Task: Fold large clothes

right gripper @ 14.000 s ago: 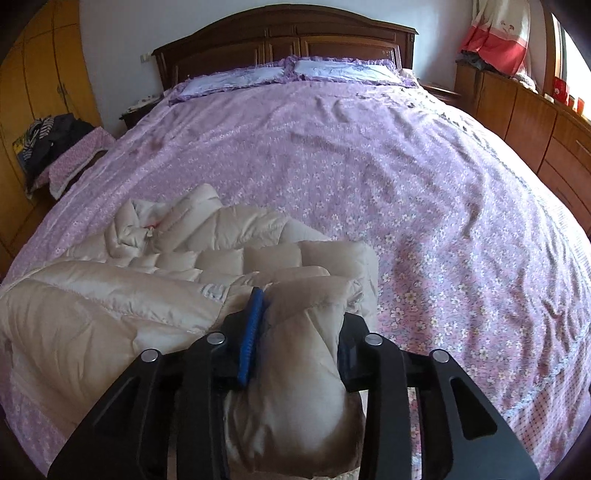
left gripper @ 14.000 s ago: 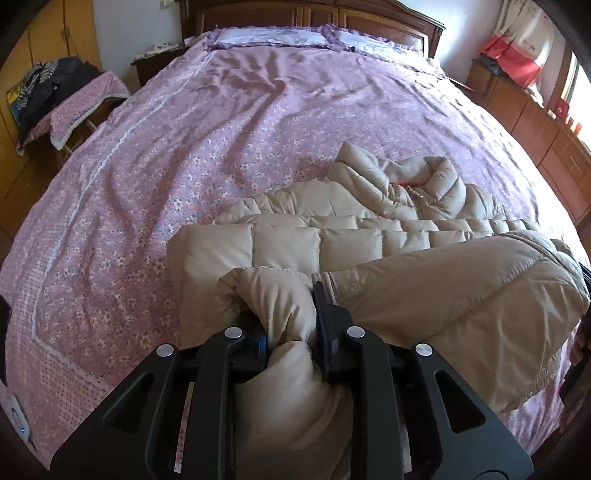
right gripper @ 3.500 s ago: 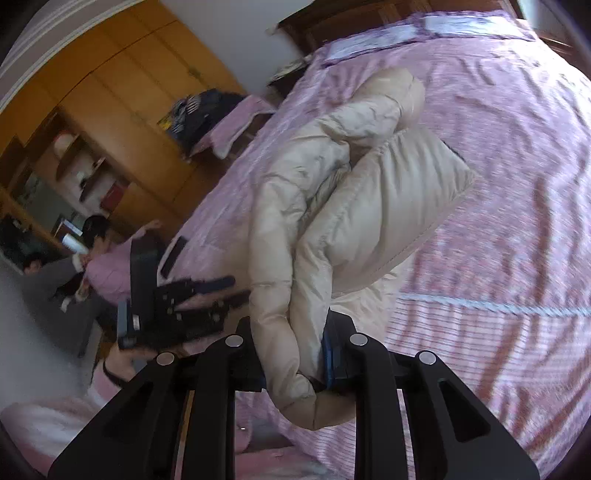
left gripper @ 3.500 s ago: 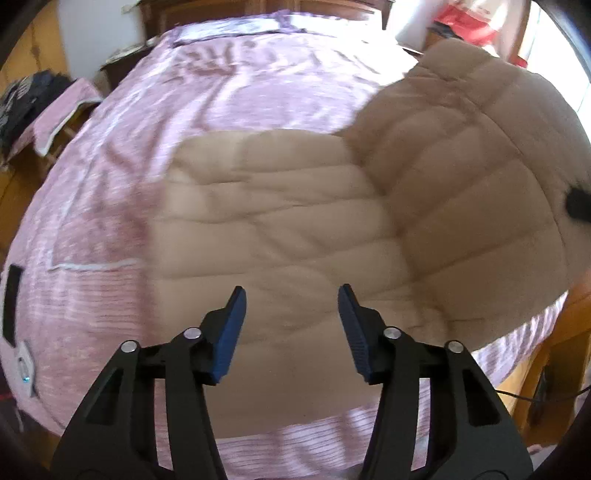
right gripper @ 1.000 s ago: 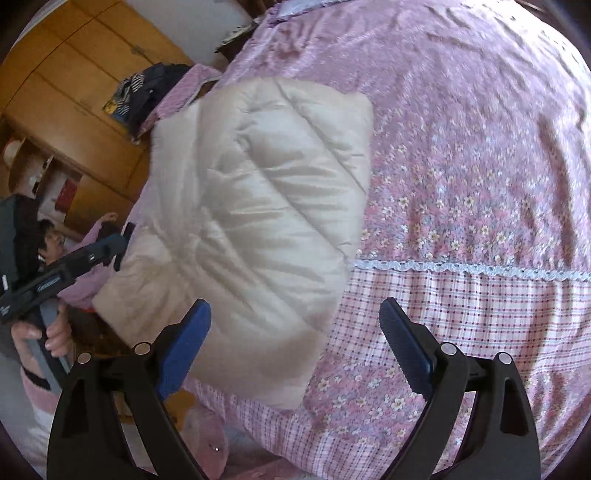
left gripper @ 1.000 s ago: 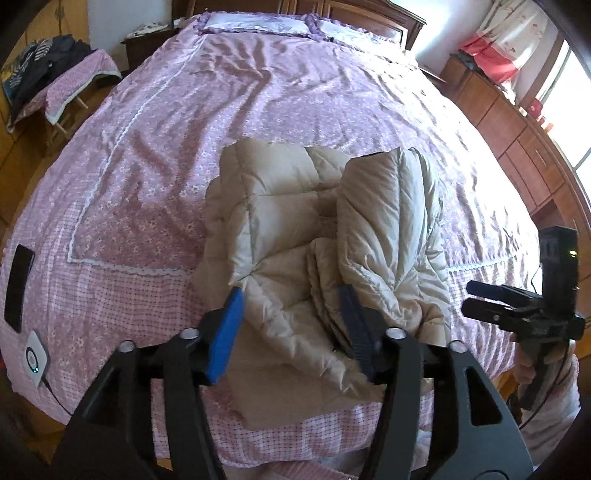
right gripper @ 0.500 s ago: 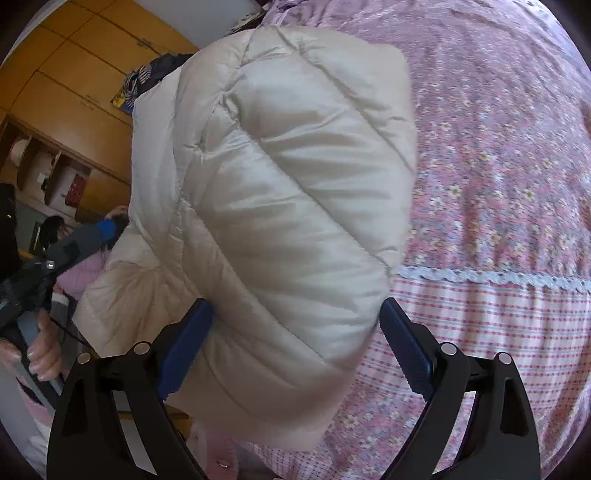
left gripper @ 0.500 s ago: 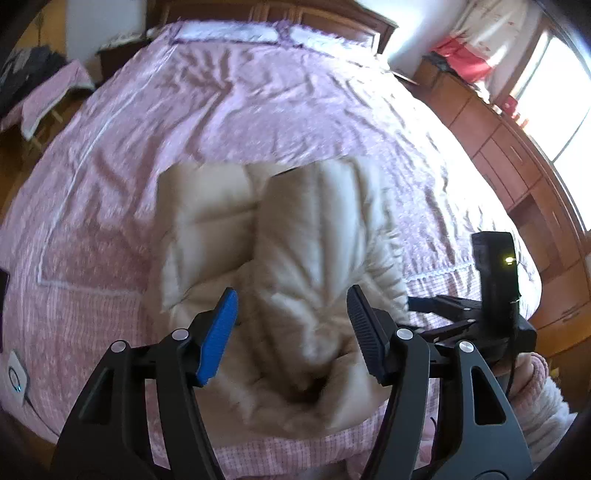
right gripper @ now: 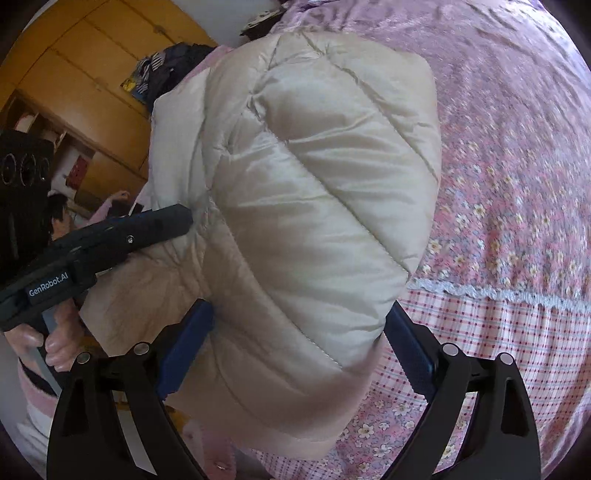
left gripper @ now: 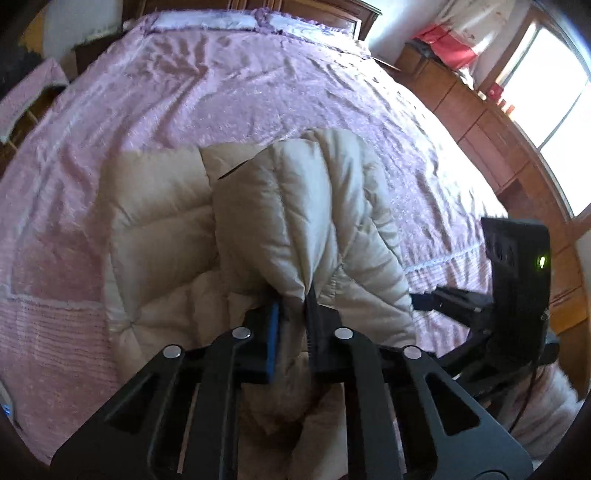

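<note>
The left gripper (left gripper: 293, 314) is closing its jaws on fabric; the right gripper (right gripper: 295, 350) stands wide apart.

A wide bed (left gripper: 258, 85) carries everything, covered by a pink floral bedspread (right gripper: 517, 177) with a white lace line and a checked band along its near edge. A beige quilted jacket (left gripper: 159, 221) lies on the near part, pillows (left gripper: 207, 22) at the far headboard.

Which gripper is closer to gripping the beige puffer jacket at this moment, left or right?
Left. The left gripper is closing on a pinched fold of the puffer jacket. The right gripper stands open, its fingers straddling the jacket's bulky folded end.
</note>
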Demonstrator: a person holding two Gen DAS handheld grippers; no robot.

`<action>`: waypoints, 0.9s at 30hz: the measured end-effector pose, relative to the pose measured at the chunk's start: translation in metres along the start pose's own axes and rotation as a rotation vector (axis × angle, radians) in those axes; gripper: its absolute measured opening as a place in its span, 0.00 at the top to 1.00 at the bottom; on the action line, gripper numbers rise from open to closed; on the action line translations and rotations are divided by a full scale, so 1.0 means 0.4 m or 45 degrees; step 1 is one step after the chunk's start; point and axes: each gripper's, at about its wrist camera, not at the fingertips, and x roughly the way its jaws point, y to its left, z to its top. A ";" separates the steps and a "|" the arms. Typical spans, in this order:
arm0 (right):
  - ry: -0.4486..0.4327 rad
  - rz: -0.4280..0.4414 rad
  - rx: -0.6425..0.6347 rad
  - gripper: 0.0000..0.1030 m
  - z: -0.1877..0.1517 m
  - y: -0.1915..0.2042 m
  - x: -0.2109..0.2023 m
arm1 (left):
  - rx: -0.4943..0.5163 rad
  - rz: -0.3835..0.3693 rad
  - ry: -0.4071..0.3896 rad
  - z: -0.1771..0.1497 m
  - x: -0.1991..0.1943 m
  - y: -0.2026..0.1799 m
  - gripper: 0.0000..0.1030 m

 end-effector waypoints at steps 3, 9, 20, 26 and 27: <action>0.000 -0.009 -0.062 0.12 0.009 0.053 0.013 | -0.008 0.059 -0.027 -0.023 -0.039 0.010 0.90; 0.004 -0.038 -0.213 0.12 0.031 0.159 0.045 | -0.148 0.100 -0.075 -0.066 -0.087 0.104 0.90; 0.014 -0.106 -0.435 0.09 0.052 0.259 0.112 | -0.350 0.137 -0.089 -0.156 -0.084 0.259 0.87; -0.030 -0.191 -0.347 0.10 0.036 0.172 0.059 | -0.382 0.162 -0.092 -0.175 -0.061 0.284 0.65; -0.020 -0.185 -0.308 0.09 0.039 0.144 0.060 | -0.381 0.167 -0.091 -0.175 -0.058 0.283 0.64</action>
